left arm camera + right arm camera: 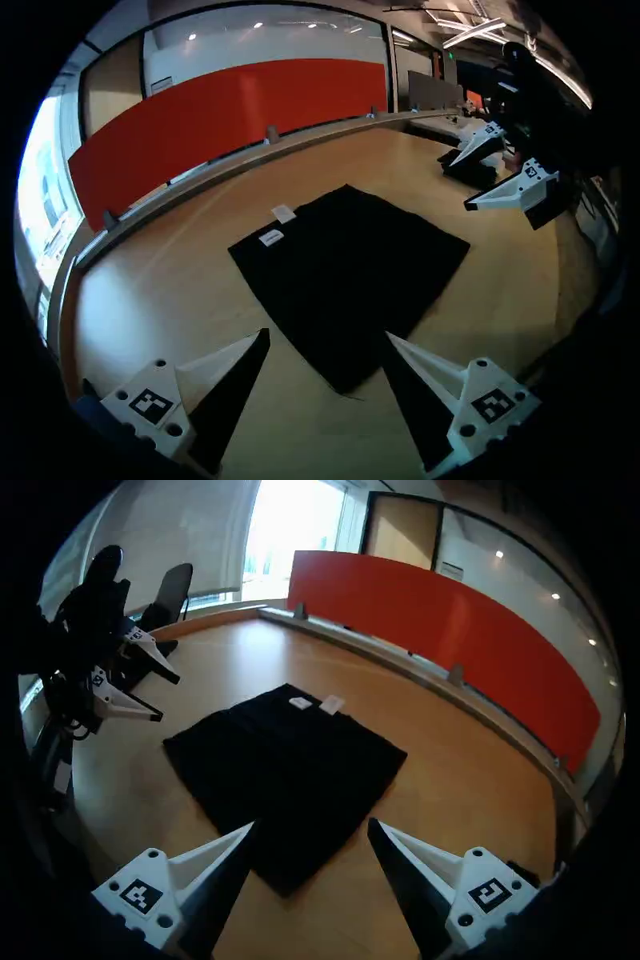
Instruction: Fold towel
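A black towel (352, 272) lay flat on the pale wooden surface (160, 296), roughly rectangular, with one corner pointing toward the camera in the left gripper view. Two small white tags (271, 237) sat at its far edge, one on the cloth and one just beside it on the wood. The left claw (326, 334) hovered over that near corner with its fingers spread wide and nothing between them; whether the tips touched the cloth could not be told. In the right gripper view the right claw (310, 822) was likewise spread wide and empty, poised above another near corner of the towel, its two fingers to either side of the corner. Each claw could also be seen from the other's camera, held off past the towel's side, above the wood, jaws apart and clear of the cloth. A long red panel (224, 120) ran along the surface's far edge behind a low ledge, and dark chairs (172, 592) stood near a bright window (296, 528) beyond the surface.
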### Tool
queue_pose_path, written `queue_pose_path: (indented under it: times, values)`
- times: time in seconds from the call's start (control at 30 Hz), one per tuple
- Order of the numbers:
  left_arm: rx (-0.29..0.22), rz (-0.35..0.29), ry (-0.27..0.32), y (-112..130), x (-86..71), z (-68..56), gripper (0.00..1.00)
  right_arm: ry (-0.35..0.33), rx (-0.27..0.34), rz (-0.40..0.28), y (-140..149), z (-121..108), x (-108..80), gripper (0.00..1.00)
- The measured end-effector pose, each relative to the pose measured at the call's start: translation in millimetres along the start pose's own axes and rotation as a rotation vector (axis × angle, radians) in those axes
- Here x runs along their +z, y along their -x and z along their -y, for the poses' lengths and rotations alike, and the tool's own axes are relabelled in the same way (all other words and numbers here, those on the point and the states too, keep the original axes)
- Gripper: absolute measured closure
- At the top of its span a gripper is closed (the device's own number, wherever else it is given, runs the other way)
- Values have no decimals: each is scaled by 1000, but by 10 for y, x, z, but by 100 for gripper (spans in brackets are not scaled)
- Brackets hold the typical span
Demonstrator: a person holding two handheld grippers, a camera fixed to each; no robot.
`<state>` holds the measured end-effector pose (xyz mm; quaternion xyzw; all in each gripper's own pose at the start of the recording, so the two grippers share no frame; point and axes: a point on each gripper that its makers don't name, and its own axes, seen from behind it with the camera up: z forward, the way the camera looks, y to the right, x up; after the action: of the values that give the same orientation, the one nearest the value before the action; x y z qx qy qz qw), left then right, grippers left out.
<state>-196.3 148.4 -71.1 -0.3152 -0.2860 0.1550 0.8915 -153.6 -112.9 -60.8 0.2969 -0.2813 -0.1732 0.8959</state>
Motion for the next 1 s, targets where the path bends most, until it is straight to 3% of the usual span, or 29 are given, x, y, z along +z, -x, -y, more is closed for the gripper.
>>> queue_pose_path:
  times: [0.53, 1.0]
  values:
    - [14, 119, 46, 437, 314, -143, 4, -56, -21, 114, 516, 130, 201, 0]
    - [4, 192, 61, 675, 421, -198, 4, -100, -12, 163, 750, 249, 288, 0]
